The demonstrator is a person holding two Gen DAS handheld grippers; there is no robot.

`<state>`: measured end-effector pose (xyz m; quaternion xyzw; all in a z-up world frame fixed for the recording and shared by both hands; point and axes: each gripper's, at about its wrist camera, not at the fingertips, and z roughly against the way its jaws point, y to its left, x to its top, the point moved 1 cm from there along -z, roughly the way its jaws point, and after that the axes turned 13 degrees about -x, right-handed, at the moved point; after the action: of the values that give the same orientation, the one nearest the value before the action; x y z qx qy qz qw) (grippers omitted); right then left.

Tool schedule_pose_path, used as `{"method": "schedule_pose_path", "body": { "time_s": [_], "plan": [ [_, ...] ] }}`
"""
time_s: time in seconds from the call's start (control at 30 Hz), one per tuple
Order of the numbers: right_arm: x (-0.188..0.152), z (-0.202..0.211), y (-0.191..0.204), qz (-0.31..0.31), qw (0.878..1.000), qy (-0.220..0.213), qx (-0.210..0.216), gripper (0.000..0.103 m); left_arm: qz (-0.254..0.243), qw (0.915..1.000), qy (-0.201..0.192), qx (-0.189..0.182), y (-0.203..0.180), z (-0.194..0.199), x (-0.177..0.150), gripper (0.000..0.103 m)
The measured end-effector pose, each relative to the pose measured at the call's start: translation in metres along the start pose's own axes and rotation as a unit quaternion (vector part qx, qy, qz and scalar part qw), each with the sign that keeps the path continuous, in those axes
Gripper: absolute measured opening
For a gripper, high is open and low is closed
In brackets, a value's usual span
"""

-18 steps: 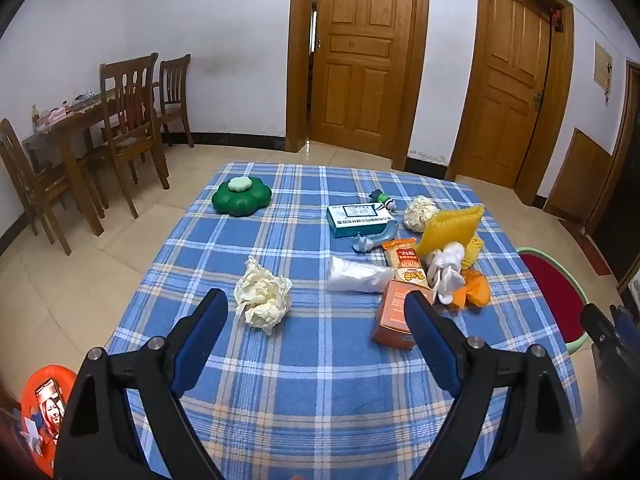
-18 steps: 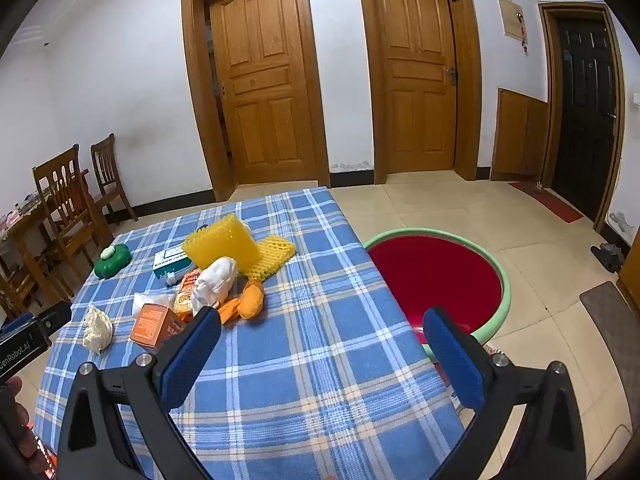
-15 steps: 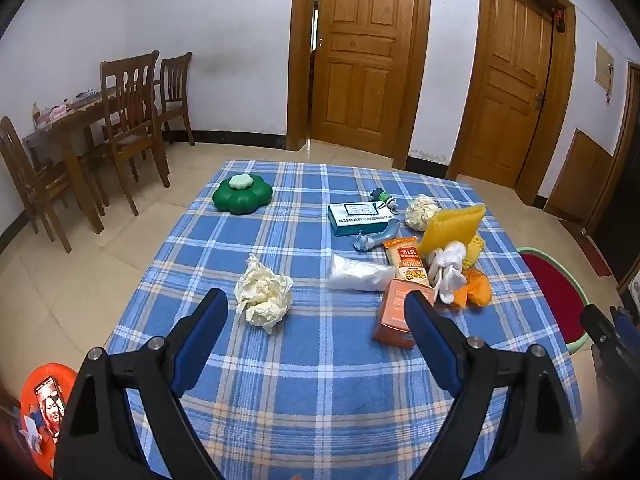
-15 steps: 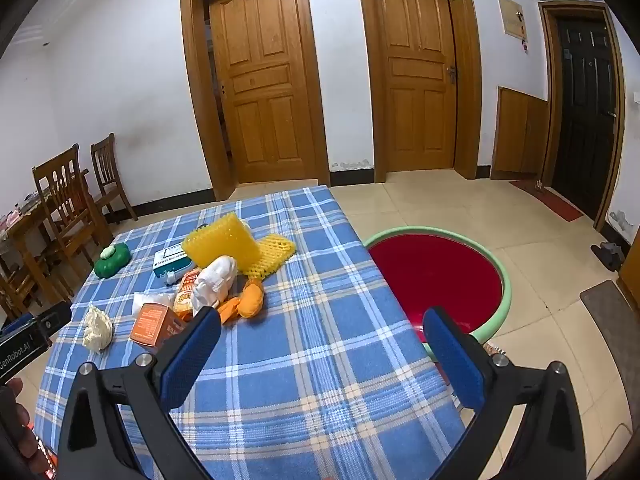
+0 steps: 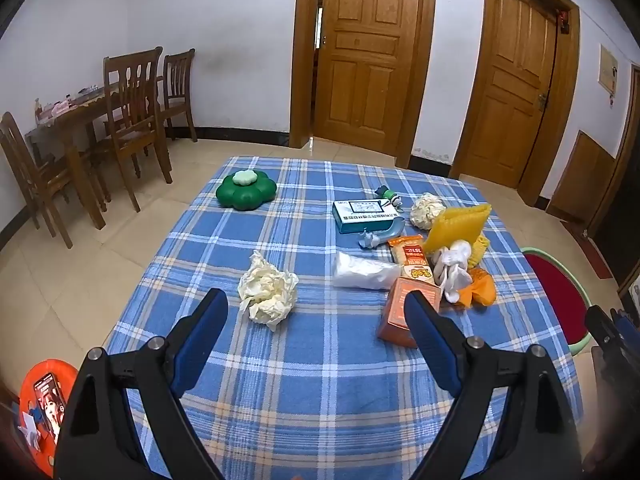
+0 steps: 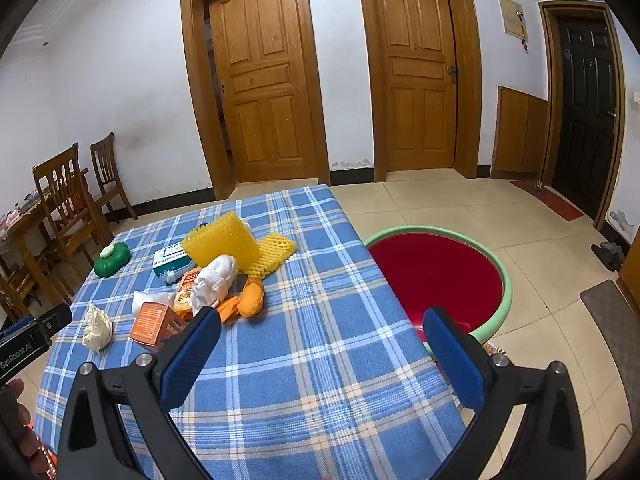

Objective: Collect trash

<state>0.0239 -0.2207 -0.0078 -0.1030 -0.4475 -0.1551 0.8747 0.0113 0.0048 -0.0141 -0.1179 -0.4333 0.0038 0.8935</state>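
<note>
A blue plaid table (image 5: 312,364) carries scattered trash. A crumpled cream paper wad (image 5: 267,291) (image 6: 97,328) lies just beyond my left gripper (image 5: 316,308), which is open and empty above the near edge. Further right lie a clear plastic bag (image 5: 364,270), an orange carton (image 5: 402,312) (image 6: 154,324), a snack packet (image 5: 412,260), white wrapping (image 6: 214,284), yellow foam netting (image 5: 458,224) (image 6: 224,242) and orange peel (image 6: 250,300). My right gripper (image 6: 320,326) is open and empty over the table's right side, beside a red basin (image 6: 440,276) on the floor.
A green flower-shaped box (image 5: 246,191), a teal carton (image 5: 362,215), a small blue toy (image 5: 380,236) and another paper wad (image 5: 428,210) sit at the far half. Wooden chairs (image 5: 132,120) and a table stand left. An orange stool (image 5: 44,396) is low left.
Both views have shifted only very slightly; the objects on the table lie where they were and both grippers stay open.
</note>
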Motion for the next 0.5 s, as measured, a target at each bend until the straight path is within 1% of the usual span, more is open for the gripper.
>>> {"method": "schedule_pose_path", "body": {
  "time_s": [0.5],
  "plan": [
    [0.0004,-0.0003,-0.0011,-0.001,1.0,0.001,0.0,0.103,0.002,1.0,0.0,0.002,0.0019,-0.0022,-0.0001,0.09]
  ]
}}
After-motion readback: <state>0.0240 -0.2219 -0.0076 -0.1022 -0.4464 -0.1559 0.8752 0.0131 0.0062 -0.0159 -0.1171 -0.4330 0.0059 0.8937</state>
